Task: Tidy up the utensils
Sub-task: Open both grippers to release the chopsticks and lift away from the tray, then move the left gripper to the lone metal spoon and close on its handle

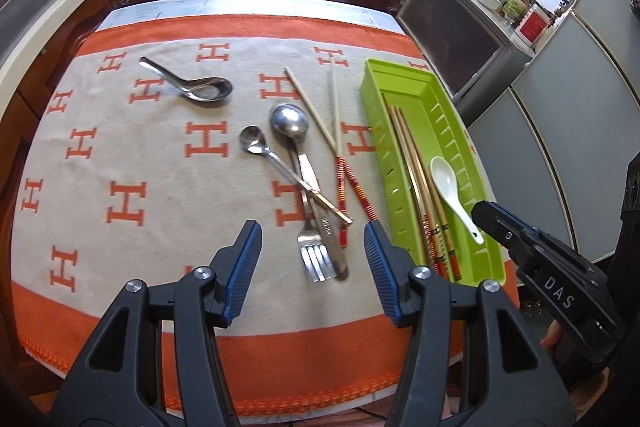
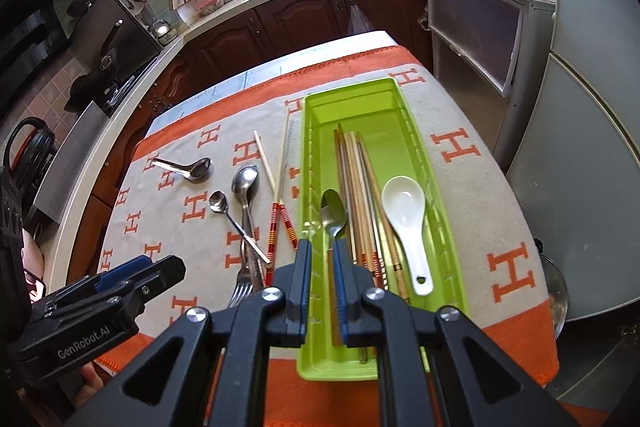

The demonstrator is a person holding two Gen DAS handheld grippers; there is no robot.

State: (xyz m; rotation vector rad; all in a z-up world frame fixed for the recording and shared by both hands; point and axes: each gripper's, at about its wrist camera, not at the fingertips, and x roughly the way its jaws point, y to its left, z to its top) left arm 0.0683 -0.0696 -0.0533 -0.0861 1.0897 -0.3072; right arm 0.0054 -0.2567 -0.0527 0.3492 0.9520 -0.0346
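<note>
Jaws of our right gripper (image 2: pixel 321 267) clamped on a steel spoon (image 2: pixel 334 213) over the long green plastic tray (image 2: pixel 448 227), our left gripper (image 1: pixel 312 251) spread wide above steel cutlery (image 1: pixel 316 227) at the tray's nine o'clock.

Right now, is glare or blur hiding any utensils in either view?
Left wrist view: sharp; highlights on the large metal spoon, shape clear; top-right background smeared. Right wrist view: window blown out, white ceramic spoon and green tray crisp; fisheye bends edges.
</note>
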